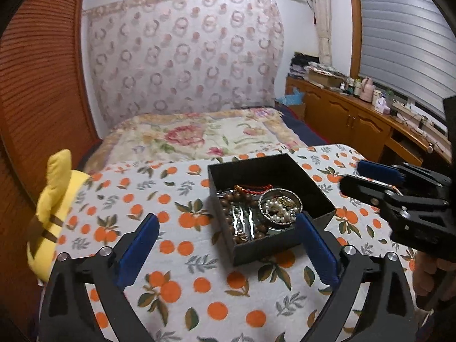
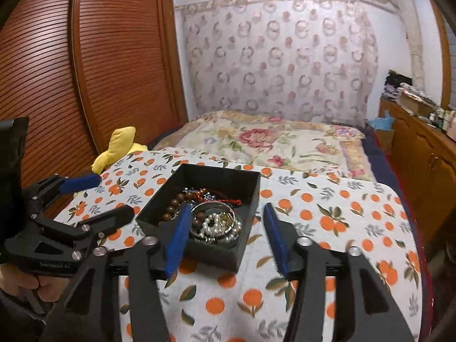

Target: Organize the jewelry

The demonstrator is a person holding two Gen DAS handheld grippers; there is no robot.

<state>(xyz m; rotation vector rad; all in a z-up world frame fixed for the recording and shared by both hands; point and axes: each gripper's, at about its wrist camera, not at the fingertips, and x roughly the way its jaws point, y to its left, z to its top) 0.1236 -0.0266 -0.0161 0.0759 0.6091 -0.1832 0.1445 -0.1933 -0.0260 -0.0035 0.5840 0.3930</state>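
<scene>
The open black rectangular jewelry box (image 1: 270, 208), holding a silver bangle ring (image 1: 280, 209), white pearl strand (image 1: 278, 211) and brown wooden beads (image 1: 228, 199), lies directly ahead of both grippers; left gripper (image 1: 228, 245) spread wide and empty; right gripper (image 2: 225, 236) parted and empty, straddling the box's near corner, so nearer; box sits on the orange-print tablecloth (image 1: 185, 270), its long axis running away toward the floral-quilted bed (image 1: 199, 136)

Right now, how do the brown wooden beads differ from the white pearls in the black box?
The wooden beads are brown, bigger and matte; the pearls are white, smaller and shiny. The wooden beads lie on the black box floor, while the pearls sit inside a round silver tin. Both are strings of round beads.
</scene>
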